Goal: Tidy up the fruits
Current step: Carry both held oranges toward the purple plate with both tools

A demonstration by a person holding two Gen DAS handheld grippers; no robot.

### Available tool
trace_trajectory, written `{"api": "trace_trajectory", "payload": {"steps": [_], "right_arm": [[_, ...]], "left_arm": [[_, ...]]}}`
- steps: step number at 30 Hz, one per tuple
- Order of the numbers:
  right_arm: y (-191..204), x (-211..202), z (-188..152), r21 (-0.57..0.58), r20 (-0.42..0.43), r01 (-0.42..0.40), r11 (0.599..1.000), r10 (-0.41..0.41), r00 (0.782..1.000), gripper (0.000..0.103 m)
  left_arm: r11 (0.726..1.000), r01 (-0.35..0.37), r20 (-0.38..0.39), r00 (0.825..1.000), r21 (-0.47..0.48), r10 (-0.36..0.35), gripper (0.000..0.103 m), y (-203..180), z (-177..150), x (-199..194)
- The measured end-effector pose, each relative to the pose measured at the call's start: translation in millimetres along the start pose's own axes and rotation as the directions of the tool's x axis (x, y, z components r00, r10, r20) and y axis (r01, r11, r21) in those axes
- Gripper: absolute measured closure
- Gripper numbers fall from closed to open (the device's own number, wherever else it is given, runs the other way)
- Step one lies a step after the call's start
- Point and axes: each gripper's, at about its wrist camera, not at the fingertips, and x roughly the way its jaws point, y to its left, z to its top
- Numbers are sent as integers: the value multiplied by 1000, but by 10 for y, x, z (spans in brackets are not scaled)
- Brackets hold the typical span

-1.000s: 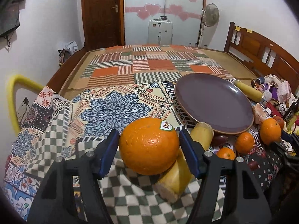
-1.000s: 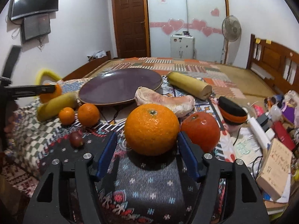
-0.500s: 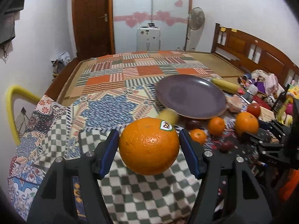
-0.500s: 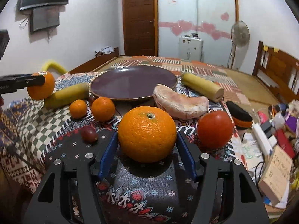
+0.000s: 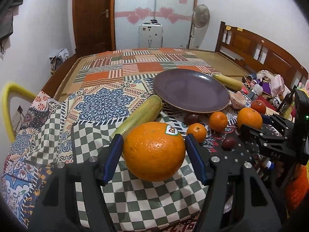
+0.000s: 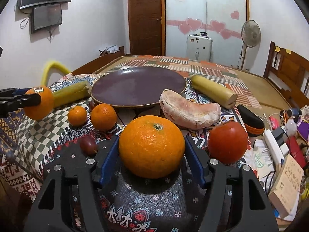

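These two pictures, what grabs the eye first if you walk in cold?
A big stickered orange fills the left gripper, held above the checkered cloth. A second orange sits just as large in the right gripper. Behind both lies an empty purple plate, ringed by loose fruit.

The plate [image 6: 138, 89] sits mid-bed on the patchwork cloth [image 5: 100, 108]. Left of it lies one cob [image 6: 70, 93], behind its right rim another [image 6: 212, 93]. Before it, two small oranges [image 6: 103, 117] lie side by side; the pomelo piece [image 6: 190, 112] and tomato [image 6: 227, 142] lie to the right.
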Motion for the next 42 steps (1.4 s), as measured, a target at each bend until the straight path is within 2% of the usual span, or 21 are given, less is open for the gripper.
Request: {"api": "trace_trajectory", "payload": {"steps": [6, 15, 25, 29, 34, 37, 39, 40, 42], "right_arm": [[31, -91, 135, -28, 39, -20, 999, 22, 999, 41], [-41, -149, 539, -50, 136, -13, 999, 20, 990, 41], [-150, 38, 813, -41, 157, -1, 999, 8, 988, 41], [-195, 75, 832, -36, 156, -8, 999, 13, 988, 41], [-223, 111, 836, -34, 153, -4, 999, 9, 988, 41], [-226, 145, 837, -33, 141, -5, 999, 10, 990, 41], [-235, 162, 834, -36, 135, -8, 999, 13, 991, 41], [-231, 159, 826, -38, 135, -8, 999, 13, 991, 41], [-235, 145, 832, -41, 138, -7, 999, 13, 990, 41]], "left_arm": [[1000, -25, 25, 999, -5, 25, 37, 32, 75, -10], [999, -33, 114, 993, 0, 32, 37, -21, 442, -70], [998, -64, 151, 986, -6, 64, 37, 103, 861, 130], [993, -120, 125, 985, -18, 122, 37, 281, 991, 337], [989, -125, 74, 989, -74, 130, 37, 551, 1013, 563], [982, -182, 31, 983, -51, 183, 37, 663, 995, 773], [979, -193, -15, 981, -67, 192, 37, 822, 965, 940], [974, -214, 23, 976, -78, 216, 37, 873, 962, 925], [964, -251, 14, 967, -92, 253, 37, 985, 971, 941]]}}
